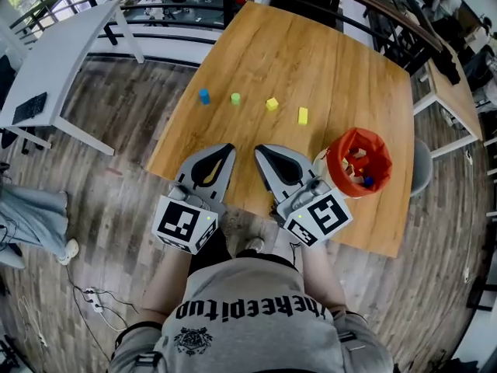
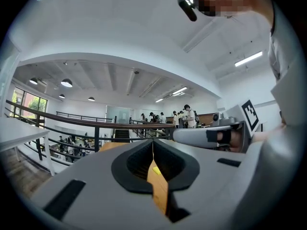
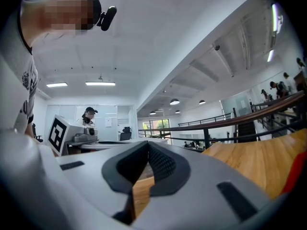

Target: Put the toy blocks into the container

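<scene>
You hold both grippers level, side by side, over near edge of light wooden table (image 1: 311, 61). Left gripper (image 1: 226, 149): jaws closed, nothing between. Right gripper (image 1: 261, 151): jaws closed, empty, near round orange-red container (image 1: 379, 148), which has some blocks inside. Four lie loose in row ahead, all apart: small blue block (image 1: 204, 96), green block (image 1: 235, 98), yellow cube (image 1: 272, 103), yellow oblong block (image 1: 303, 116). Grey wood-plank floor (image 1: 116, 185) below. White table (image 1: 62, 53) at left. Dark railing (image 1: 167, 23) beyond. White ceiling (image 3: 168, 32) with strip lights (image 3: 100, 83) overhead.
</scene>
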Tool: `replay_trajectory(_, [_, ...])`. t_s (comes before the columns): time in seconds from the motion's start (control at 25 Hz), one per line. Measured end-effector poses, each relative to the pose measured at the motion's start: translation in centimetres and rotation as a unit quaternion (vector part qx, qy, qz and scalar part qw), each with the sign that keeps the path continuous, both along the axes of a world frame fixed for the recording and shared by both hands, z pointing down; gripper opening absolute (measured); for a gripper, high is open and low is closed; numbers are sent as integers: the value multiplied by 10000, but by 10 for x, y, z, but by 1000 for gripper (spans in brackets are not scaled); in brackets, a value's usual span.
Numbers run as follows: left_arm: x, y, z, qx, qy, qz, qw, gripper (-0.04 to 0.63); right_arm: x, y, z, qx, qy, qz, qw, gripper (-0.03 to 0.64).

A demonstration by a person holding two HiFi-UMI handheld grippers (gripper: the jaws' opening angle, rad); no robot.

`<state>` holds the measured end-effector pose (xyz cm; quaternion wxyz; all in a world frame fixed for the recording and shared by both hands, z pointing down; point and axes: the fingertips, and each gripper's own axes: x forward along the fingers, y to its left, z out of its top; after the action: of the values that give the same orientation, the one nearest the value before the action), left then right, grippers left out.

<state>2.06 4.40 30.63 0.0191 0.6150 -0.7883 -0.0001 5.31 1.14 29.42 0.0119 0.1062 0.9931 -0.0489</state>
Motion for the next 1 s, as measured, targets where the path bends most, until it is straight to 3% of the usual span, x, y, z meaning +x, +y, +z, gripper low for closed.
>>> replay_trajectory(0.52, [-102, -9, -2, -49, 45, 749, 9972, 15, -99, -2, -5, -43, 1, 700, 9975, 11])
replay_trajectory(1.0, [-167, -11, 18, -341, 14, 1176, 9925, 15, -145, -2, 3, -128, 73, 1227, 9923, 12])
